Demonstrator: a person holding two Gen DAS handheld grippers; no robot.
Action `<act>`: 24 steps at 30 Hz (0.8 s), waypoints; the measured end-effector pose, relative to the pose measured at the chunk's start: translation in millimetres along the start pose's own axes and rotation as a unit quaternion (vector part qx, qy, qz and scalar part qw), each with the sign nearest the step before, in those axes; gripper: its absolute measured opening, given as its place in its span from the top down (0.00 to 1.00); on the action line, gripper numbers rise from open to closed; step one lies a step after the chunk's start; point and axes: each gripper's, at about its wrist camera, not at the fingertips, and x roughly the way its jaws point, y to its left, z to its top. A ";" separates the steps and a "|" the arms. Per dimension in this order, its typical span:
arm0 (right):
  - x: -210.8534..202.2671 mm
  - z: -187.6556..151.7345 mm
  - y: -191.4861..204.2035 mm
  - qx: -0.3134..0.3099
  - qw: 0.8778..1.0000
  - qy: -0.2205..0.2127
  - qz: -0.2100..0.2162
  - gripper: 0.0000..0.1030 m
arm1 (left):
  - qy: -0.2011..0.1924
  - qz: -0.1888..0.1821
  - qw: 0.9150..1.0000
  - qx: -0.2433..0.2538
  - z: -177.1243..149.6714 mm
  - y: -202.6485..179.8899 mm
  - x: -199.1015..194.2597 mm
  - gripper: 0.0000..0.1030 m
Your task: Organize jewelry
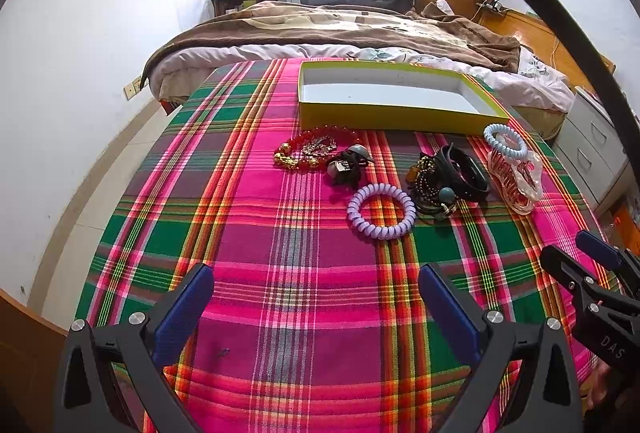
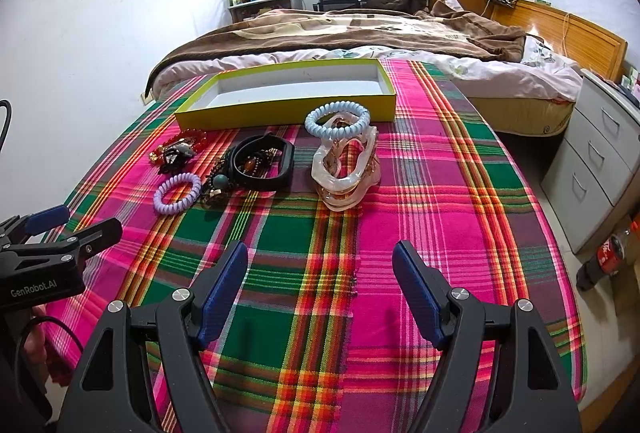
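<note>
Tangled bracelets and coil bands (image 1: 381, 211) lie before a yellow box (image 1: 392, 115).

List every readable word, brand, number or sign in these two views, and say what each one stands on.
"DAS" on the black body of the right gripper, in the left wrist view.
"GenRobot.AI" on the black body of the left gripper, in the right wrist view.
Red label on the cola bottle on the floor: too blurred to read.

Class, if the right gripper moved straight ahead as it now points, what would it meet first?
Probably the clear hair claw, with the blue coil tie resting on it; only bare cloth lies before it. The right gripper is open. Depth is uncertain.
</note>
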 end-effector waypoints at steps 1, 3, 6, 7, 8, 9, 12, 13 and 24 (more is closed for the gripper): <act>0.0 -0.1 -0.1 0.000 1.000 0.000 0.000 0.27 | 0.000 0.000 1.000 0.000 0.0 0.5 -0.1 0.00; -0.9 -0.8 -0.8 0.000 1.000 -0.001 0.000 0.27 | -0.001 0.000 1.000 0.000 -0.1 0.8 0.0 0.00; -0.9 -0.9 -0.8 0.000 1.000 -0.001 0.001 0.27 | -0.001 0.000 1.000 -0.001 0.0 1.0 -1.2 0.00; -1.4 -0.5 -0.4 0.000 1.000 0.000 0.000 0.27 | 0.000 0.001 1.000 -0.001 -0.1 1.2 -1.3 0.00; -1.2 -0.8 -0.7 0.000 1.000 -0.001 0.000 0.27 | 0.000 0.001 1.000 -0.001 -0.3 1.1 -1.8 0.00; -0.9 -1.0 -0.9 0.000 1.000 -0.001 0.001 0.27 | 0.001 0.000 1.000 -0.001 -0.1 1.4 -1.6 0.00; -1.0 -1.3 -0.4 0.001 1.000 -0.001 0.000 0.27 | 0.001 0.001 1.000 0.000 -0.6 1.8 -1.9 0.00; -1.2 -1.0 0.0 0.001 1.000 0.000 -0.001 0.27 | 0.001 0.001 1.000 -0.001 -0.7 2.4 -1.8 0.00; -0.3 -1.2 -0.4 0.001 1.000 0.000 0.000 0.27 | 0.004 0.003 1.000 0.000 -1.4 1.8 -0.4 0.00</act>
